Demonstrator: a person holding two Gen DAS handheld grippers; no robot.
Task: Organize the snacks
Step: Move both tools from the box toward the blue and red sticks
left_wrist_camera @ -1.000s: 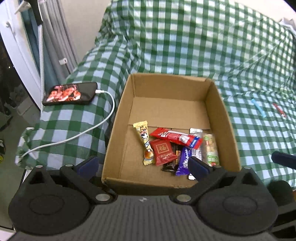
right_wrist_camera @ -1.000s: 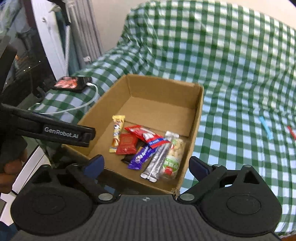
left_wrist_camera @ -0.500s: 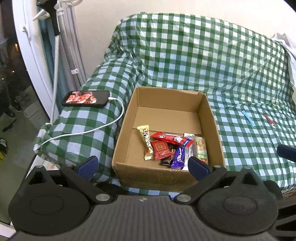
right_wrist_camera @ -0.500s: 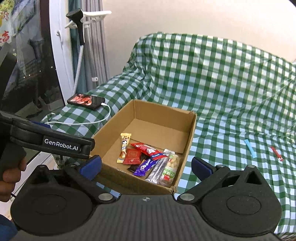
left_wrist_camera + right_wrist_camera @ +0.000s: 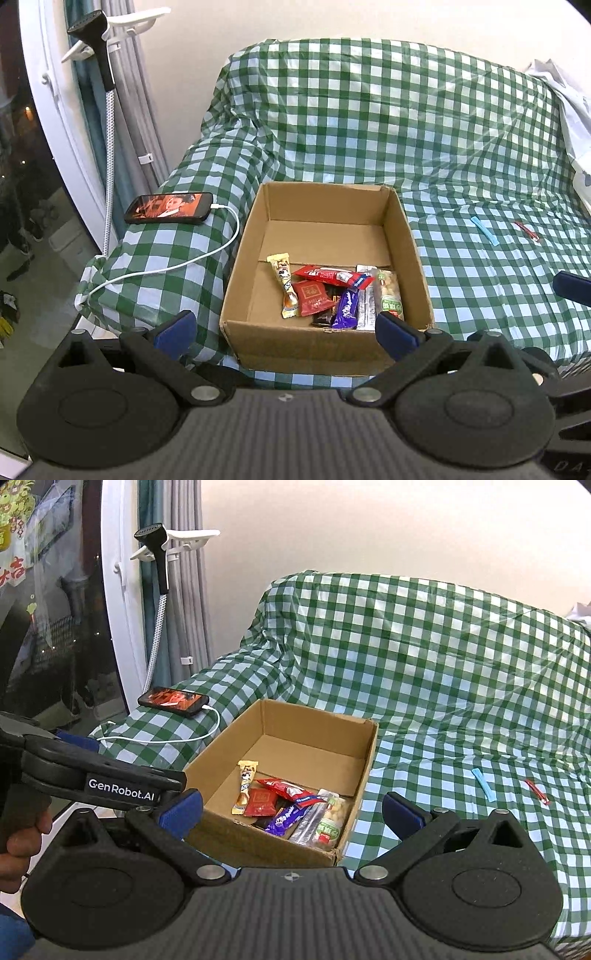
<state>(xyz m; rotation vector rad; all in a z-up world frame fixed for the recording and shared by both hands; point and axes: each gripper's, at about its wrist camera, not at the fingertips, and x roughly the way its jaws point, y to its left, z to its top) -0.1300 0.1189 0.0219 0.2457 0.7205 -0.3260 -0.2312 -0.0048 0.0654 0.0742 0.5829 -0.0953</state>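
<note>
A: At the near edge, what are the grippers doing?
B: Left gripper (image 5: pixel 284 326) jaws spread wide, nothing between them, held in front of the box (image 5: pixel 295 350). Right gripper (image 5: pixel 291 810) the same: wide, empty, near the box's front right corner. A hand (image 5: pixel 20 843) grips the left tool's handle.

A: The snacks?
B: Bunched in the box's near right part: yellow stick (image 5: pixel 285 288), red square pack (image 5: pixel 312 297), long red bar (image 5: pixel 332 276), purple bar (image 5: pixel 346 308), silver pack (image 5: pixel 365 302), green-label pack (image 5: pixel 389 291). Overlapping; something dark under the purple one, can't tell what.

A: Outside the box?
B: Blue wrapper (image 5: pixel 484 229) and red wrapper (image 5: pixel 528 230) lie on the checked cloth (image 5: pixel 480 147), right of the box, well apart from it.

A: Further back?
B: Phone (image 5: pixel 170 207) on the covered armrest left of the box, screen lit, white cable (image 5: pixel 177 266) plugged in.
</note>
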